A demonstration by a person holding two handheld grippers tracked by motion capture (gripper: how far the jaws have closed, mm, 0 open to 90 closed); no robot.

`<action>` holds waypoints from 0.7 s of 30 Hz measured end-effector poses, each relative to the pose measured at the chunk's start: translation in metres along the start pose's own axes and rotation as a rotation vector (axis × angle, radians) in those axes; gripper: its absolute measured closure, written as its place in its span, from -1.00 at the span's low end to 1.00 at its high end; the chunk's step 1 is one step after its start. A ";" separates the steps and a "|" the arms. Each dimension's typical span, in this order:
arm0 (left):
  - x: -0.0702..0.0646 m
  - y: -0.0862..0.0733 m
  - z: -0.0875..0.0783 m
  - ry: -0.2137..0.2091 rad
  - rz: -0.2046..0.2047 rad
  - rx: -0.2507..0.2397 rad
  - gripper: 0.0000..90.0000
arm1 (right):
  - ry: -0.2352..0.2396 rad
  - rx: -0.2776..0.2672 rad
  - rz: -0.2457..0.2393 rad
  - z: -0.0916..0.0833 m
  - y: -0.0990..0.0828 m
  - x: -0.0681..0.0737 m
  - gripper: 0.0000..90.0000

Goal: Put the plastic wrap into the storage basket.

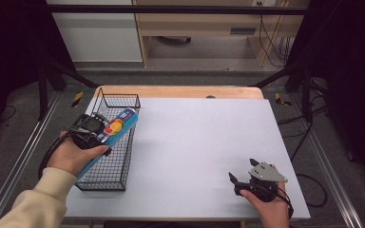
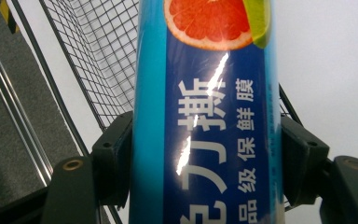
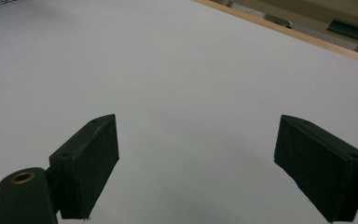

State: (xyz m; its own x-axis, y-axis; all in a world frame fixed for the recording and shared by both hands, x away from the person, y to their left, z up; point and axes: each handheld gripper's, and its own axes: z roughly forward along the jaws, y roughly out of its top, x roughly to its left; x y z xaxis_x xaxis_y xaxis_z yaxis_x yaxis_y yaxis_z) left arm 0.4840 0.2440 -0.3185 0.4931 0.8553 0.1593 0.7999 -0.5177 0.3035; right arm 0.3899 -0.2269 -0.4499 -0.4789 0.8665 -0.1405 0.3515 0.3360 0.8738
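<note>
While our left gripper has its fingers clamped on the blue box, the box's long axis slants over the wire basket, its far end pointing past the basket's far rim. Our right gripper, fingers apart, sits well away from the basket on the bench.

Wore cream long sleeve on my left arm. My right gripper: black jaws, grey three-cornered top plate, black trailing cable. My left gripper: black body, brass-ringed screw holes, looped cable.

Blue box — "保鲜膜" in white characters
</note>
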 end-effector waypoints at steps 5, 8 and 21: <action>0.000 -0.003 0.004 -0.001 -0.009 0.017 -0.29 | 0.005 -0.003 -0.002 0.000 0.001 0.001 -0.69; 0.001 -0.005 0.005 0.000 -0.021 0.024 -0.29 | 0.009 -0.005 -0.011 0.001 0.001 0.003 -0.69; 0.007 -0.008 0.007 0.029 -0.069 0.061 -0.29 | 0.038 -0.021 -0.011 -0.004 0.003 0.004 -0.69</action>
State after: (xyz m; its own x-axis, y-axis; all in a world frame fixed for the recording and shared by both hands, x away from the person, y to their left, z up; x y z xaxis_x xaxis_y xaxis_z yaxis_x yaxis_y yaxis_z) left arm 0.4836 0.2539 -0.3267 0.4269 0.8886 0.1679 0.8513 -0.4575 0.2567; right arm 0.3857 -0.2236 -0.4460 -0.5133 0.8479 -0.1327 0.3289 0.3372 0.8821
